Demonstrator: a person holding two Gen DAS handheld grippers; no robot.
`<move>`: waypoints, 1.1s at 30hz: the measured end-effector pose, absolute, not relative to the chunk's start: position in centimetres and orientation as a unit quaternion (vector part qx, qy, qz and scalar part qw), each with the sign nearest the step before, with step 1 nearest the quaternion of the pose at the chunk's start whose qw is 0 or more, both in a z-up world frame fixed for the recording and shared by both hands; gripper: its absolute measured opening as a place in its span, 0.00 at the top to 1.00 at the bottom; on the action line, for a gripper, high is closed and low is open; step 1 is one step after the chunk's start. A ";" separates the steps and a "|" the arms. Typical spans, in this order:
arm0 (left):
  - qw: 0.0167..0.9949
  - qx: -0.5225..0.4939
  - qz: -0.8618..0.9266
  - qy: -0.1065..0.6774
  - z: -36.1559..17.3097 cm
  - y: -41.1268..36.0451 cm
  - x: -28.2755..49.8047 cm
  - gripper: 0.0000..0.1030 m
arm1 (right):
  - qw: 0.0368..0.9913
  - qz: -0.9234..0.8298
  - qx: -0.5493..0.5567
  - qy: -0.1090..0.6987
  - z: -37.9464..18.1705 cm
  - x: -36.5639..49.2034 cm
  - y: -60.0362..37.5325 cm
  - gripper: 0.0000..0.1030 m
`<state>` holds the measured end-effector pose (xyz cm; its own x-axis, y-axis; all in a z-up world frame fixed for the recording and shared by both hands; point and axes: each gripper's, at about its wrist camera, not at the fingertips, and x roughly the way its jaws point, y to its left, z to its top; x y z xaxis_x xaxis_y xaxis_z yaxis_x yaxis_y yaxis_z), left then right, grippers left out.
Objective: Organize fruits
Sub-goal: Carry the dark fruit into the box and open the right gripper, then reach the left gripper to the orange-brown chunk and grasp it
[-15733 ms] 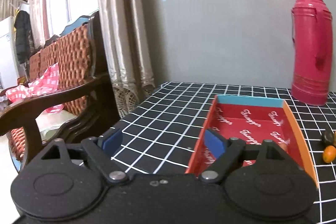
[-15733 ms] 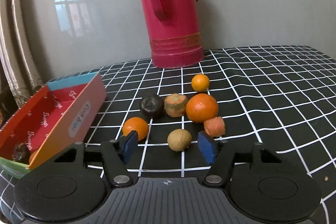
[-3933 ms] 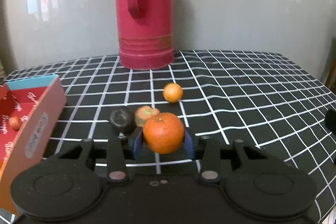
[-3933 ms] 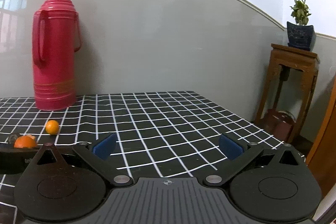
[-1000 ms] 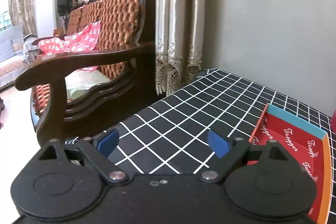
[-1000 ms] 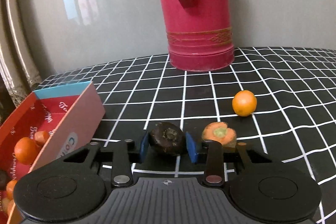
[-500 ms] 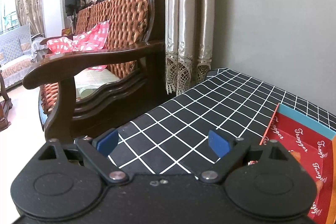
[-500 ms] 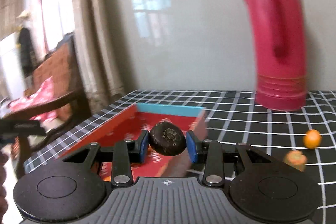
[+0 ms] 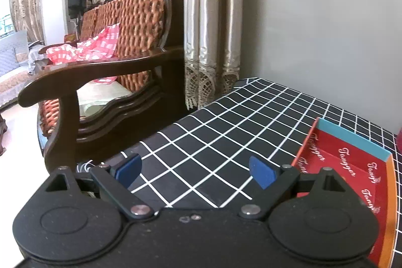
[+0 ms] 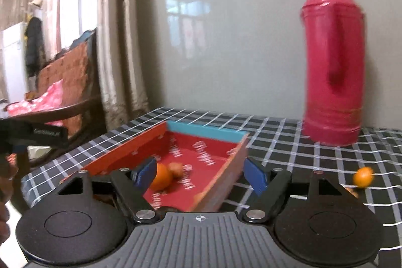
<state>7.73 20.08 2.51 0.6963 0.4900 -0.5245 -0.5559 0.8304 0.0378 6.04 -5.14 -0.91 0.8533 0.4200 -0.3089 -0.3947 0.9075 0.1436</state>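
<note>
The red cardboard box (image 10: 201,157) with a blue far end lies on the black checked tablecloth. An orange (image 10: 162,176) and a smaller brownish fruit (image 10: 176,168) lie inside it. My right gripper (image 10: 201,173) is open and empty just above the box's near end. A small orange (image 10: 361,176) lies on the cloth to the right. My left gripper (image 9: 197,168) is open and empty over the cloth, left of the box (image 9: 351,167). The dark fruit is out of sight.
A tall red thermos (image 10: 331,62) stands at the back right against the grey wall. A wooden armchair (image 9: 105,82) with a pink checked cloth stands past the table's left edge, beside curtains (image 9: 211,24). The left gripper's body (image 10: 32,135) shows at the right wrist view's left edge.
My right gripper has opened over the box and no longer holds the dark fruit. The left gripper has stayed open and shifted only slightly.
</note>
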 end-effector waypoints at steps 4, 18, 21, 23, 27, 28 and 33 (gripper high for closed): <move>0.924 -0.054 0.271 0.264 2.6 18.7 8.0 0.16 | 0.975 0.157 0.024 0.156 -0.6 5.2 -7.0 0.17; 0.950 -0.012 0.185 0.253 2.2 9.9 9.1 0.14 | 0.981 -0.105 0.013 0.165 -1.3 3.0 -15.2 0.00; 0.957 0.008 0.151 0.248 1.8 7.2 9.1 0.14 | 0.971 -0.164 0.003 0.173 -1.4 2.6 -16.7 0.00; 0.961 0.023 0.128 0.244 1.5 5.3 9.1 0.14 | 0.965 -0.193 0.003 0.178 -1.5 2.4 -17.7 0.00; 0.966 0.062 0.074 0.238 0.4 1.2 9.1 0.13 | 0.949 -0.266 -0.001 0.172 -1.8 1.7 -19.5 0.00; 0.967 0.075 0.059 0.237 0.1 0.2 9.2 0.13 | 0.946 -0.278 -0.003 0.168 -1.8 1.3 -20.1 0.00; 0.966 0.121 0.005 0.230 -1.7 -4.3 9.5 0.13 | 0.937 -0.306 0.001 0.167 -1.9 0.9 -22.1 0.00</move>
<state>9.47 -4.32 -1.65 0.8943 0.0661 -0.4426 0.0456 0.9704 0.2370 0.90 -22.13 -1.94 0.7576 -0.5729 -0.3129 0.5735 0.8131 -0.1001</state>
